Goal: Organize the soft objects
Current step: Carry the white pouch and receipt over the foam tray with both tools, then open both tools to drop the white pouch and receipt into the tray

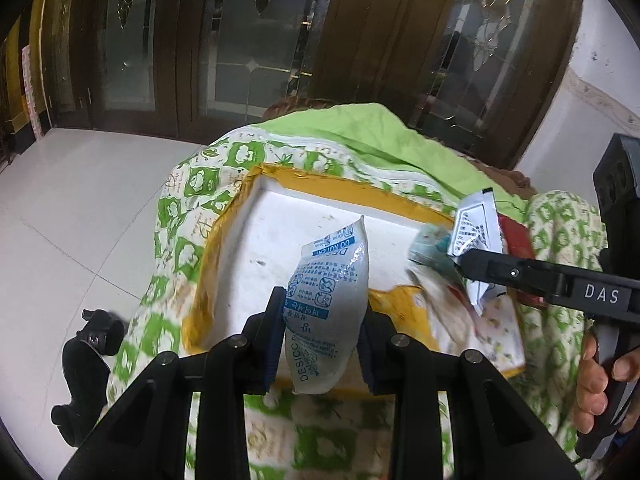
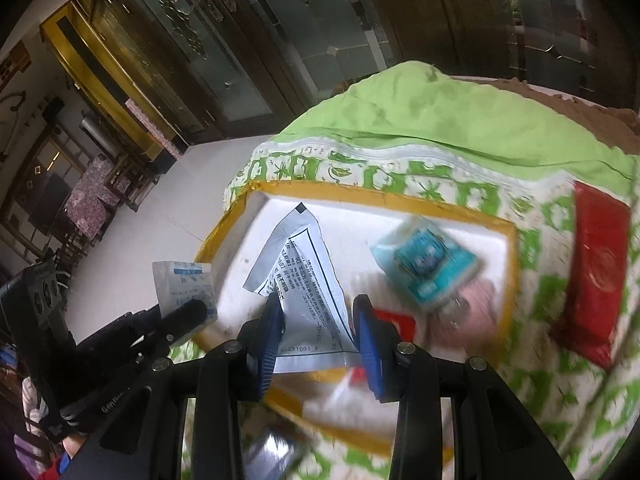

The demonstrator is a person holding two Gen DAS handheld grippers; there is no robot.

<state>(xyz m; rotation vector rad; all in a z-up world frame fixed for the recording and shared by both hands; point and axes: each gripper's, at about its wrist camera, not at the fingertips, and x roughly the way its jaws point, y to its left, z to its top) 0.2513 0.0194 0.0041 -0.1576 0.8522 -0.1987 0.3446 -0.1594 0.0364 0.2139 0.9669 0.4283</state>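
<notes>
Desiccant packet (image 1: 326, 312) sits pinched in the left gripper (image 1: 322, 332) above the white foam box (image 1: 280, 236). Right gripper (image 2: 316, 340) squeezes a silver foil pouch (image 2: 308, 292) over that box too.

Two handheld grippers are seen, the left gripper (image 1: 322, 334) and the right gripper (image 2: 318, 346), and each is closed on one packet. One white desiccant pouch (image 1: 326, 312) with blue print is counted, and one silver foil sachet (image 2: 304, 280) with black print. One teal packet (image 2: 426, 262) is seen inside one white foam tray (image 2: 360, 216) edged in yellow tape. One large red packet (image 2: 592, 268) is laid on one green-patterned quilt (image 2: 400, 168). Other small items in the tray are too blurred to be counted.
</notes>
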